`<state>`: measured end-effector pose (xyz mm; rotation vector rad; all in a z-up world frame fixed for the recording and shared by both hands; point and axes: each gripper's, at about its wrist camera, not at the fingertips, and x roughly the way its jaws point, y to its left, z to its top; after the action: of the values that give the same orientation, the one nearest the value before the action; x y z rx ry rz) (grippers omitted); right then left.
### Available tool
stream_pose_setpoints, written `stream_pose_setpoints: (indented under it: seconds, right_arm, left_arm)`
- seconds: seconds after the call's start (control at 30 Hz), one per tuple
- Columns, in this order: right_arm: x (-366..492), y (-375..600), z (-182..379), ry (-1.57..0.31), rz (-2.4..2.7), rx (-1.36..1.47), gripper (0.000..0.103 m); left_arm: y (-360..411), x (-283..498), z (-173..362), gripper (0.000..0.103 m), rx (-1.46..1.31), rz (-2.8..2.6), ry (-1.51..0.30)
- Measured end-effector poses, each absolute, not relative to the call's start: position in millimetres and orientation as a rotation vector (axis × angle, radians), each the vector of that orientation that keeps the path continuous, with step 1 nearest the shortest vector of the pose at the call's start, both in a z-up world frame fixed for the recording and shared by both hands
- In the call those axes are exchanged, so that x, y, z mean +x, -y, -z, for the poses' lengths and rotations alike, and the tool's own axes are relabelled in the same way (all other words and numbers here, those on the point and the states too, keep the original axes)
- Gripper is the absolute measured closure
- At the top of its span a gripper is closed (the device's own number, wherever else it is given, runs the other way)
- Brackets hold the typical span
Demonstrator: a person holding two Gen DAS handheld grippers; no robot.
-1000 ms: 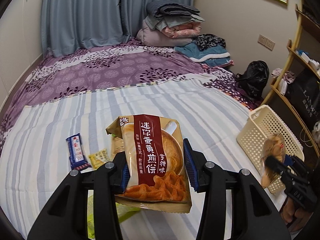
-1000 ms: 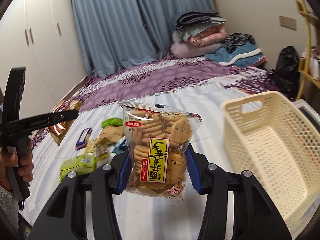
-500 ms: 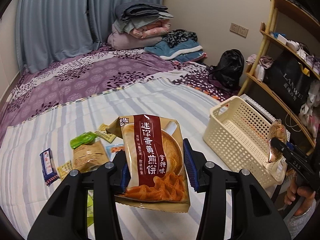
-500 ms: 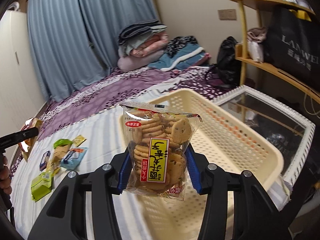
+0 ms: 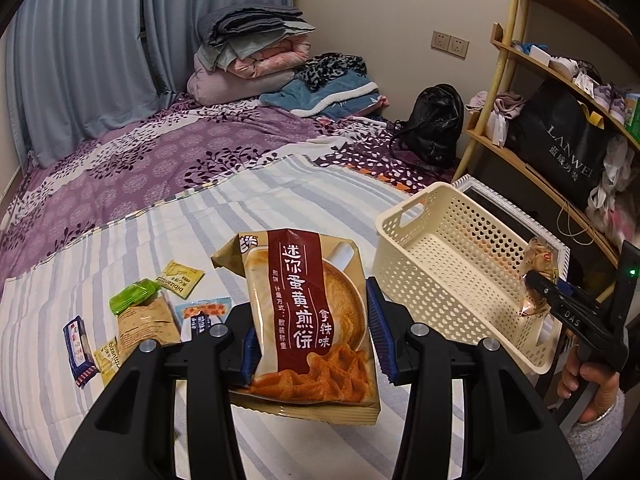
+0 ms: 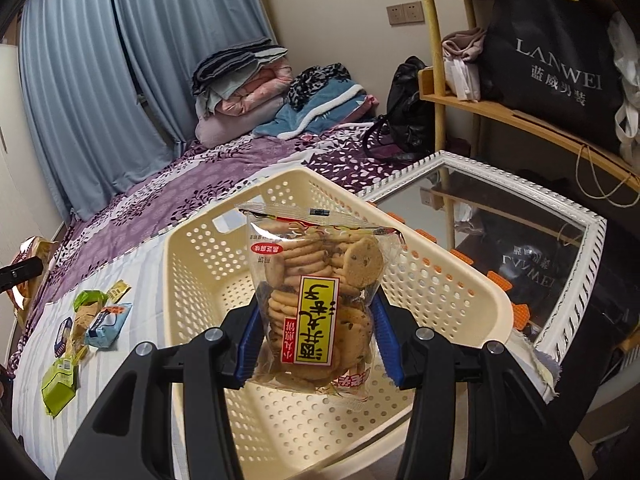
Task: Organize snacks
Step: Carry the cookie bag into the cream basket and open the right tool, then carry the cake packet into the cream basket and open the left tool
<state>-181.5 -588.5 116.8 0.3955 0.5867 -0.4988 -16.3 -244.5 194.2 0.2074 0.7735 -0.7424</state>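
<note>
Gripping a brown egg-roll packet (image 5: 308, 316), left tongs (image 5: 308, 336) hold it above the bed (image 5: 280, 208), basket (image 5: 404, 232) ahead-right, loose snacks (image 5: 144, 320) ahead-left; packet hides the bed beyond it. Right tongs (image 6: 316, 340) clamp a cookie bag (image 6: 320, 300) over the basket (image 6: 460, 300), likely for dropping in; basket floor partly blocked.

snack packets on bed (image 5: 146, 322): 7 | held packets (image 5: 308, 320): 2 | basket (image 5: 404, 264): 1

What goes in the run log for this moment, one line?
left tongs: shut on brown snack bag over bed | right tongs: shut on cookie bag over basket | basket: empty
</note>
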Motion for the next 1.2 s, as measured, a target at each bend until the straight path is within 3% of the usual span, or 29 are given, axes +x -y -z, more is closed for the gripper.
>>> stream_pose_setpoints:
  seconds: [0.1, 0.23, 0.6, 0.97, 1.17, 1.2]
  right_arm:
    - [-183.9, 595.1, -113.4, -0.590, 0.507, 0.408, 0.052]
    - [-184.8, 597.8, -112.7, -0.591, 0.528, 0.391, 0.028]
    - [-202.2, 605.8, -125.8, -0.501, 0.568, 0.385, 0.016]
    - [-217.3, 615.3, -127.4, -0.467, 0.621, 0.390, 0.015]
    - [-227.3, 621.0, -127.6, -0.448, 0.632, 0.410, 0.015]
    - [-228.3, 622.4, -126.6, -0.446, 0.636, 0.417, 0.015]
  left_arm:
    - [252.5, -18.5, -195.3, 0.057, 0.214, 0.754, -0.773]
    - [262.6, -21.7, -197.0, 0.057, 0.223, 0.772, -0.770]
    - [300.1, -35.2, -195.0, 0.057, 0.239, 0.853, -0.779]
    - [370.1, -79.7, -184.8, 0.057, 0.272, 1.037, -0.792]
    - [364.8, -68.8, -166.7, 0.056, 0.270, 0.990, -0.839]
    - [360.3, -62.4, -161.0, 0.052, 0.262, 0.962, -0.855]
